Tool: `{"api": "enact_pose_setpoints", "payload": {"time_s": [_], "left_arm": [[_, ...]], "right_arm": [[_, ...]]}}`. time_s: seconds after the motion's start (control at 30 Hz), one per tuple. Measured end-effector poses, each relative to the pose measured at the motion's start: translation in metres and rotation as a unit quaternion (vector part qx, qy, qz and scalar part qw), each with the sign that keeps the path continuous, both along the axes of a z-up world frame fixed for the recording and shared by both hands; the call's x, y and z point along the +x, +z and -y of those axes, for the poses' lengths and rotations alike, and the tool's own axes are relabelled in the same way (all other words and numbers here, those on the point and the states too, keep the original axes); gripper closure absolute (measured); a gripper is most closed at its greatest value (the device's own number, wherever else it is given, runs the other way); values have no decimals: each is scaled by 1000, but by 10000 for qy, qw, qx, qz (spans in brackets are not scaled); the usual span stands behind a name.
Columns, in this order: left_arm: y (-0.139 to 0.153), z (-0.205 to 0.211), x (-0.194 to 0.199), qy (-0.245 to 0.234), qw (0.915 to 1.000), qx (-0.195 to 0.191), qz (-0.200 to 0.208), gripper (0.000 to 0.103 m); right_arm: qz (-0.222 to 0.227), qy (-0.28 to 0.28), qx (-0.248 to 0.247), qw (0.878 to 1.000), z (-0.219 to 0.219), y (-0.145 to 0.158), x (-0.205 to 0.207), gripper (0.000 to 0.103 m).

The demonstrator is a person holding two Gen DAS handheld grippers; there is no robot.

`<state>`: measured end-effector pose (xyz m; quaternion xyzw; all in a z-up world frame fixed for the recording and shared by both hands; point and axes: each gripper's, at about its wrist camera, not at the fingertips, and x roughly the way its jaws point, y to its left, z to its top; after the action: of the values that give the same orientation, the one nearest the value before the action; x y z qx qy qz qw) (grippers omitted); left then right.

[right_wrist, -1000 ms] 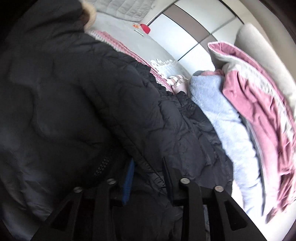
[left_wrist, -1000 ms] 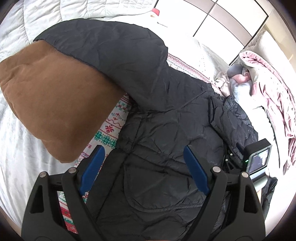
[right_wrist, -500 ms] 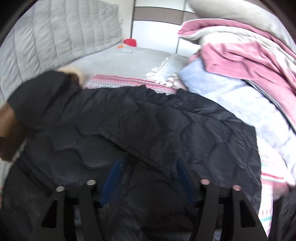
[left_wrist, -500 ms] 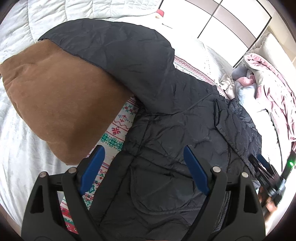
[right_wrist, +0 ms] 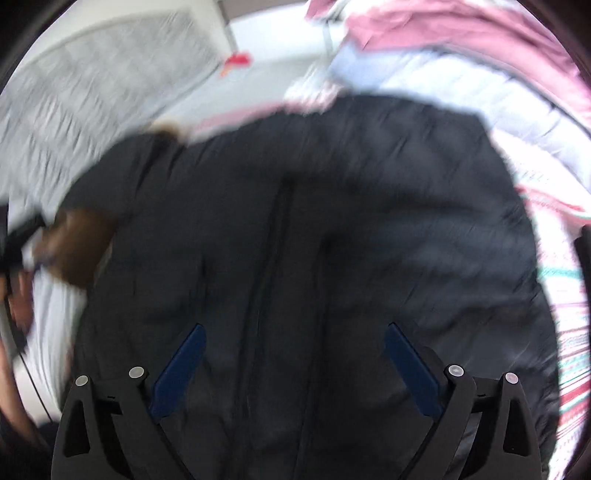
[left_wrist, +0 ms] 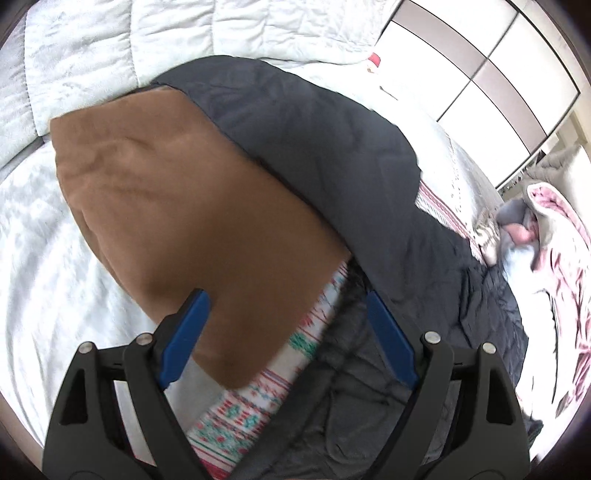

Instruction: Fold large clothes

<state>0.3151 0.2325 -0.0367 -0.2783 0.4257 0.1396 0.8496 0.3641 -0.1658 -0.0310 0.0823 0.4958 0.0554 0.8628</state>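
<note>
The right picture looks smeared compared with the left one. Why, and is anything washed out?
Right wrist view: motion blur streaks the dark coat and the pink bedding; only the claw stays sharp. Left wrist view: mostly crisp, but the wardrobe doors and the white quilt are overexposed, and the fisheye bends the edges.

- A large black quilted coat is spread flat on the bed, front side up.
- A closed zipper line is seen running down the middle of the front.
- The hood is laid open beyond the shoulders, its brown plush lining turned upward.
- A patterned knit piece is partly covered by the coat.
</note>
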Motion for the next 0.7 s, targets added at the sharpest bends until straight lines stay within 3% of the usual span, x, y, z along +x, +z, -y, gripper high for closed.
{"api": "enact_pose_setpoints", "payload": {"time_s": [0.1, 0.2, 0.3, 0.4, 0.47, 0.57, 0.6, 0.67, 0.7], "left_arm": [[7, -25, 11, 265, 9993, -248, 104, 16], [11, -55, 35, 458, 9970, -613, 149, 16], [4, -89, 59, 993, 9913, -857, -60, 16], [-10, -106, 80, 1140, 9868, -1137, -177, 16], [-19, -111, 89, 1252, 9859, -1085, -239, 16], [-18, -109, 96, 1323, 9871, -895, 116, 18], [-17, -108, 97, 1372, 9867, -833, 251, 24], [-18, -108, 99, 1421, 9857, -838, 337, 62], [-19, -108, 100, 1497, 9842, -886, 343, 72]], "right_arm": [[197, 48, -299, 9993, 4, 5, -6, 4], [632, -106, -251, 9976, 24, 20, -16, 4], [535, -245, 46, 9983, 42, 16, -23, 4], [402, -281, 265, 9984, 54, 11, -23, 4], [413, -339, 161, 9984, 59, 8, -23, 4], [351, -423, 263, 9981, 67, 4, -19, 4], [345, -453, 354, 9977, 70, 3, -20, 4], [350, -519, 524, 9967, 76, 4, -18, 4], [357, -539, 560, 9963, 77, 4, -17, 4]]}}
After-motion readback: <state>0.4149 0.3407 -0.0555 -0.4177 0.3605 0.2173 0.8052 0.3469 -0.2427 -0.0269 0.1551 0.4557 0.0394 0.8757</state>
